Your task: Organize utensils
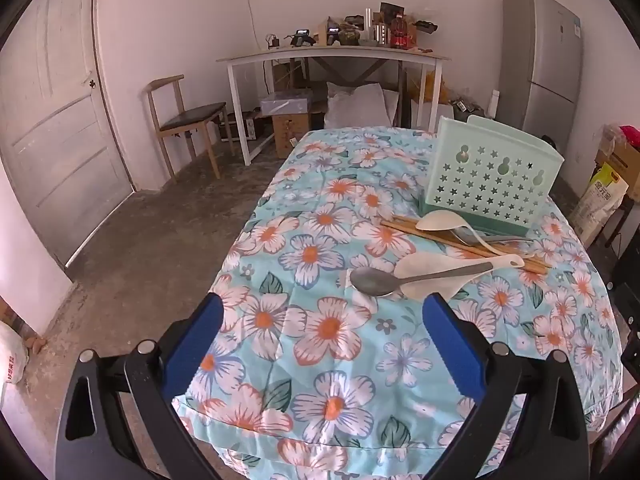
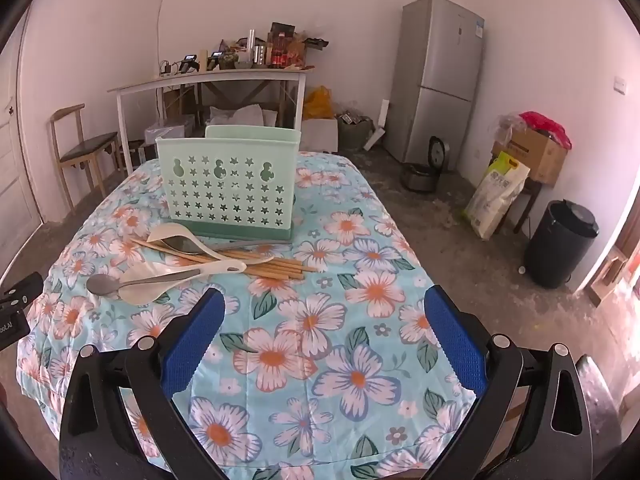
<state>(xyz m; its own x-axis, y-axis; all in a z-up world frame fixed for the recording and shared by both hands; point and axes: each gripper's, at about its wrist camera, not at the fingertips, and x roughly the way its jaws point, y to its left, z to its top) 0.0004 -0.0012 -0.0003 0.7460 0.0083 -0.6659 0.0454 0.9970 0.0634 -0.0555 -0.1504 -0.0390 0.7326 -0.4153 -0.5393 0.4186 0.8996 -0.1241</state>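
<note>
Hovering over the worktop, left gripper gapes wide, empty. Right gripper likewise spread, touching nothing.

Fridge at 1 o'clock – cluttered white desk at 11, wooden chair at 10; black bin at 3 – rice sack, cardboard box near.

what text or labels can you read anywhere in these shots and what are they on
"...ootAI", cut off by the frame edge: black device at the left edge, right wrist view.
Red characters on white sack: too blurred.
Print on yellow-green bag: too small.
Blue sticker on fridge: unreadable.
</note>
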